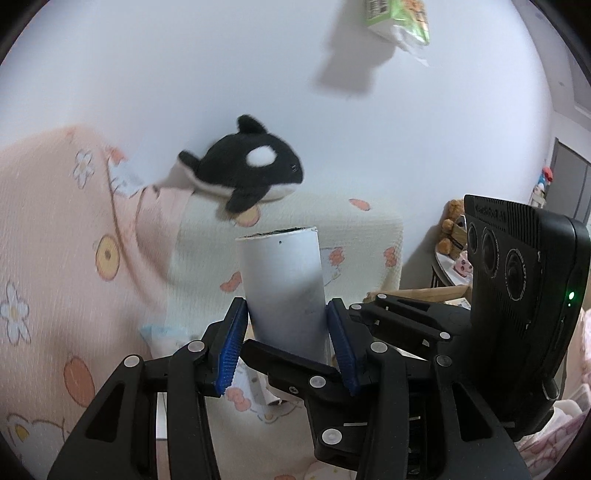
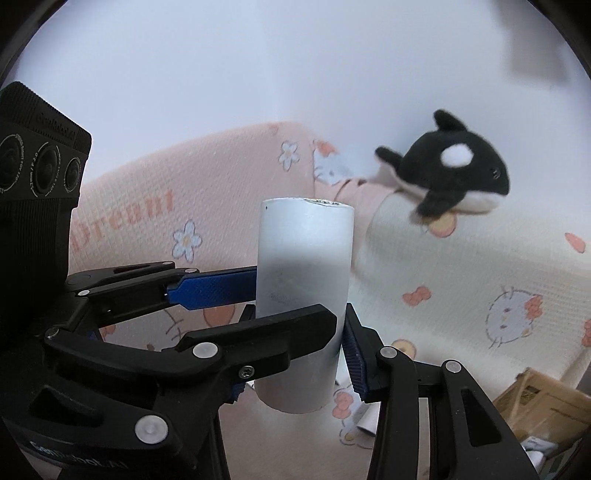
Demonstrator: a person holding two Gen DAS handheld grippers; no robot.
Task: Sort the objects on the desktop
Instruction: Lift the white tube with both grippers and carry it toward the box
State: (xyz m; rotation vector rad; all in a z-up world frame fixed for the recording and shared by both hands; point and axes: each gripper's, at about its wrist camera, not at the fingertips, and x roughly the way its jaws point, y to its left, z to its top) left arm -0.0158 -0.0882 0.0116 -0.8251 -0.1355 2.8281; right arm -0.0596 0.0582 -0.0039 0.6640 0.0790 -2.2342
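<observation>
white tube point(image 1: 282, 291) stands upright dead centre between both tools, lifted off the blanket; top rim looks chipped or dirty, hard to tell which

left gripper point(image 1: 286, 347): blue ribbed pads point(image 1: 231, 354) pinch the tube low on both sides

right gripper point(image 2: 295, 354) comes across from the side and grips the same tube lower down; one pad point(image 2: 355, 354) presses its far side, the other is hidden behind a black finger. The blue bar higher up is the left gripper's finger against the tube

risks, as I judge them:
- two grips on one smooth cylinder: if both pull different ways it twists or pops out
- whichever tool lets go first, the remaining hold is low on a tall tube, so it can tip
- wall looks like thin plastic or card, matte and smooth; hard squeeze could dent it, ribbed pads help against slip

beyond the tube, ahead: soft plush orca point(image 1: 240, 170) lies on a ridge of the blanket point(image 1: 48, 236), well apart from both tools. Blanket is pink and cream waffle-weave with cartoon print, lumpy, poor base for standing the tube

green packet point(image 1: 400, 18) far ahead near the frame's top edge; wooden crate point(image 2: 546, 410) low on the right
</observation>
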